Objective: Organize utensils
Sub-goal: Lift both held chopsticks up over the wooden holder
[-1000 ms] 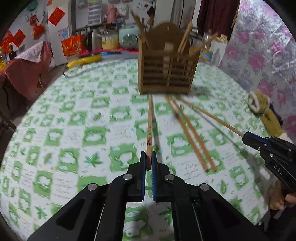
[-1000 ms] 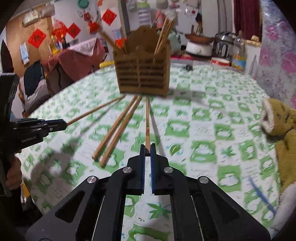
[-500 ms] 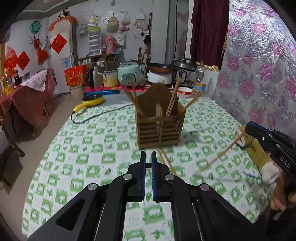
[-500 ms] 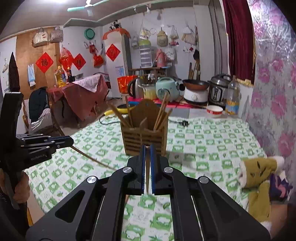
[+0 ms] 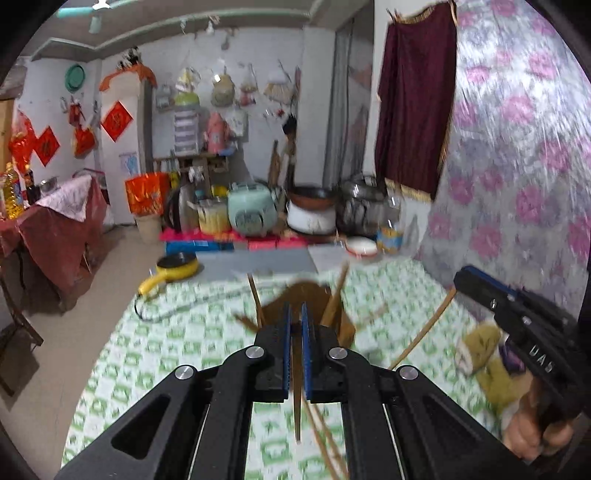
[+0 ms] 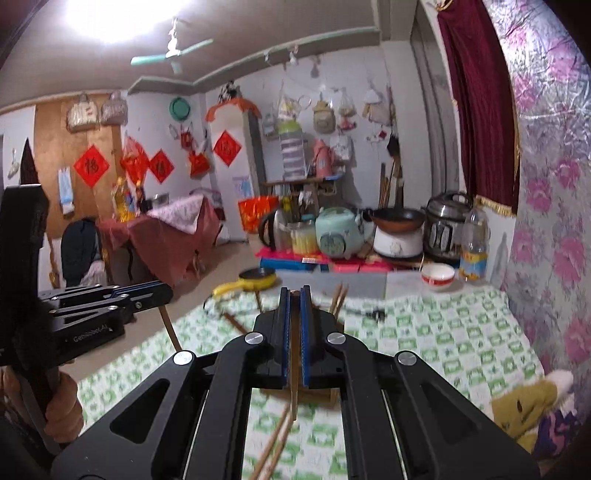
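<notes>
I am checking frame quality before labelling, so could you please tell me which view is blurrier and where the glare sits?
Left wrist view: heavy motion blur smears the wooden holder, the tablecloth and the floral wall; only the left hand-held gripper is sharp. Right wrist view: far crisper, though the ceiling light blows out to white and the loose chopsticks blur slightly.
</notes>
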{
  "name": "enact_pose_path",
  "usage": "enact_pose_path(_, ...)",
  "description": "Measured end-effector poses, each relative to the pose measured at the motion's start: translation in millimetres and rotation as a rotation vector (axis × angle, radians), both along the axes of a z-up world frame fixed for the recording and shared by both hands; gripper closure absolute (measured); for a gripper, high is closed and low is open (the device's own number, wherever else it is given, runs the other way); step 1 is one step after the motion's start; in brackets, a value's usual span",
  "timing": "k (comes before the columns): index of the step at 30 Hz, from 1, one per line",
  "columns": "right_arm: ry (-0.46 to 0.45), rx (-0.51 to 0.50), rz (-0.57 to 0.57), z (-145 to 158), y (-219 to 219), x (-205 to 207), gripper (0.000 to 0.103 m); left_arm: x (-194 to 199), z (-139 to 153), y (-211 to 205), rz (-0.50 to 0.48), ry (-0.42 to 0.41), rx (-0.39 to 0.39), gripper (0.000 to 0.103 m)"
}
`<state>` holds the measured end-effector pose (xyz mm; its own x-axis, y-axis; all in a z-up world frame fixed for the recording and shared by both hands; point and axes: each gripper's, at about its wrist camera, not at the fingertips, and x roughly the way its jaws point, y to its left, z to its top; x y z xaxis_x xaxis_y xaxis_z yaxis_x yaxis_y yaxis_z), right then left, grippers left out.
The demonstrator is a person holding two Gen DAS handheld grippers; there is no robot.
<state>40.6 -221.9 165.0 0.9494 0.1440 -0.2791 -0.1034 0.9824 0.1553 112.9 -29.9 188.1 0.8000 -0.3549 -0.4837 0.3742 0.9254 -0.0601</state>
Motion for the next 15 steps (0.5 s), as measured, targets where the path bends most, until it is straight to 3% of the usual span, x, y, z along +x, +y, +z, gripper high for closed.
enact_pose_path(4,-0.049,0.025,-0.025,14.0,-1.5,20.6,0.097,22.3,24.5,-1.2,0.048,-0.057,-0.057,0.097)
enact_pose_path(8,-0.068,0.059,-0.040,17.7,-6.9,47.2,0.097,53.6,32.2,-6.7,0.069,-0.058,-0.102,0.097)
enact_pose_path(15,-0.025,0.143,-0.042,-10.0,-27.2,89.7,0.097,101.3,3.0,-12.9,0.076,0.015,-0.128,0.097)
